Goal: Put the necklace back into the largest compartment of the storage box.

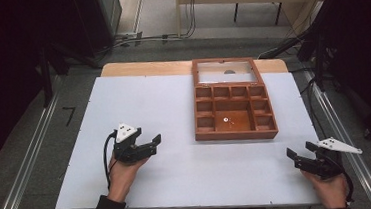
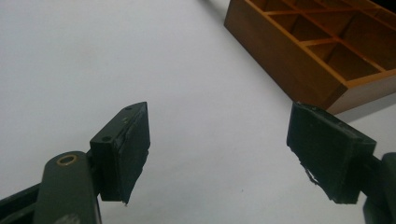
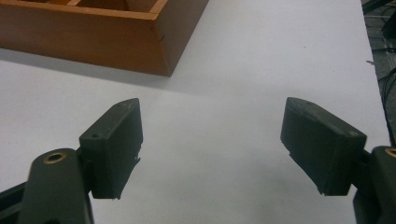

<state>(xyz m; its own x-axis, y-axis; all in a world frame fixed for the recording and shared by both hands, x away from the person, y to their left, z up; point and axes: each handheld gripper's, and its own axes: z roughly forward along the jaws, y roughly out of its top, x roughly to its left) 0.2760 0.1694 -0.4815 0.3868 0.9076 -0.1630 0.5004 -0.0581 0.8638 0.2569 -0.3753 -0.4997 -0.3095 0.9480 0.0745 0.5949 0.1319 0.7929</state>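
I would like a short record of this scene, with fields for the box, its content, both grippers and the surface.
box: wooden compartment box, lid open, at the far right of the table
content: one small pale item in the large compartment
left gripper: open, holds nothing
right gripper: open, holds nothing
surface: white board on the table

**Open table on the near and left sides, box blocks the far right**

The white table [image 1: 138,103] lies bare across its whole left half and along the near edge, so either gripper can sweep there freely. The one obstacle is the wooden box [image 1: 236,133], standing right of centre toward the far edge, its raised lid [image 1: 227,72] upright at the far side. The left gripper [image 1: 149,143], jaws apart, has bare table between it and the box's near left corner. The right gripper [image 1: 301,151], jaws apart, sits near the right edge, well apart from the box's near right corner.
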